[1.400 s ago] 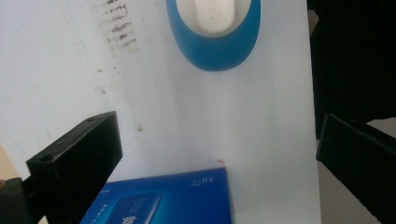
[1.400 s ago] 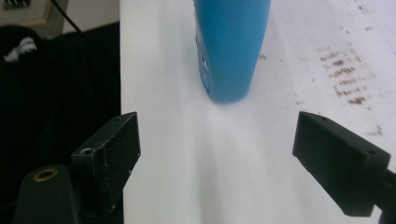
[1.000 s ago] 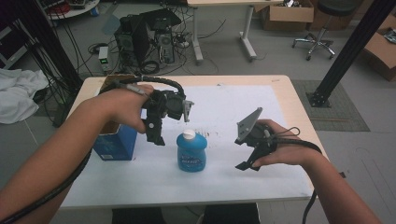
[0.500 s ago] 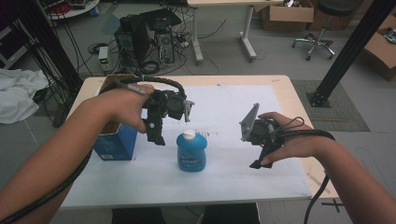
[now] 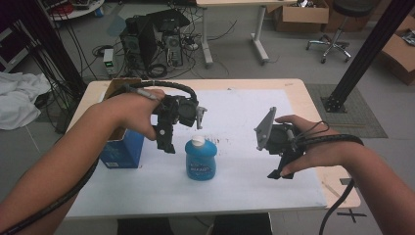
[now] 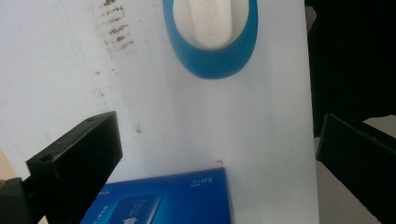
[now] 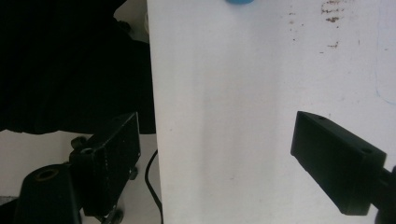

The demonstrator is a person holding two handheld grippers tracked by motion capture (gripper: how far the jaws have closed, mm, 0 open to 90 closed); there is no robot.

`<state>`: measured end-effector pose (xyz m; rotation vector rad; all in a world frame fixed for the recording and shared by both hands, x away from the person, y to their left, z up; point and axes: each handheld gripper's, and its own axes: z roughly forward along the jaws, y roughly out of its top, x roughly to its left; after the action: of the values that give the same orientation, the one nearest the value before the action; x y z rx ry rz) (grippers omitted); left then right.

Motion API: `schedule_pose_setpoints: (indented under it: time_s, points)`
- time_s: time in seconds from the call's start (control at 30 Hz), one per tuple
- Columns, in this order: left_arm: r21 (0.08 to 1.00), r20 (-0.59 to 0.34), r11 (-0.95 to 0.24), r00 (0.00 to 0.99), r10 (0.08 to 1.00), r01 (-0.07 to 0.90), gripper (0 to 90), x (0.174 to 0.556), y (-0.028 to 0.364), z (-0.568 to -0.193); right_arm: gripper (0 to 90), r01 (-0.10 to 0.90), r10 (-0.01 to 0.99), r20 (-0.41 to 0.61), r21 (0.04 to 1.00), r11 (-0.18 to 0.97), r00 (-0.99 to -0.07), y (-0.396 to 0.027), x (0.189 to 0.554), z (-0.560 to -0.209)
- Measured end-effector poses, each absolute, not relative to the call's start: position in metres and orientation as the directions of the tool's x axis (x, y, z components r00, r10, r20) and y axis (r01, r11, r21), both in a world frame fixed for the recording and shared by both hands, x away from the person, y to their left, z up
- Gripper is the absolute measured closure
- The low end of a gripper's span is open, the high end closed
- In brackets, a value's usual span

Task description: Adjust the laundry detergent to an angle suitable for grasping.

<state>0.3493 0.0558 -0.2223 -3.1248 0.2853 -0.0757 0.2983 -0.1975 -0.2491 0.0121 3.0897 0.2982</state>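
At far left a blue cardboard box [image 5: 121,149] stands on the smooth white sheet [image 5: 235,186] covering the table. My left gripper [image 5: 165,142] hovers just right of the box, jaws pointing down and spread wide, holding nothing; my left forearm reaches in diagonally from the lower left. Next comes the bottle [image 5: 200,157], a squat, rounded blue plastic one with a white cap, upright at the sheet's middle, just right of that gripper. Well apart to its right, my right gripper [image 5: 280,170] hangs over bare sheet, jaws wide open and empty, my hand wrapped over its black body, wrist bent inward.
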Motion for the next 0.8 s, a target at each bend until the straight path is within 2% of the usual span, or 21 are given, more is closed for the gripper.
schedule_pose_setpoints:
  time_s: [0.8]
  points:
    - [-0.007,0.044,-0.985,0.984,-0.171,-0.171,0.7,0.3483,0.0558,-0.2222,16.1,0.014,0.025,-0.054,0.193,0.981,-0.998,-0.2018,0.2999,-0.2501]
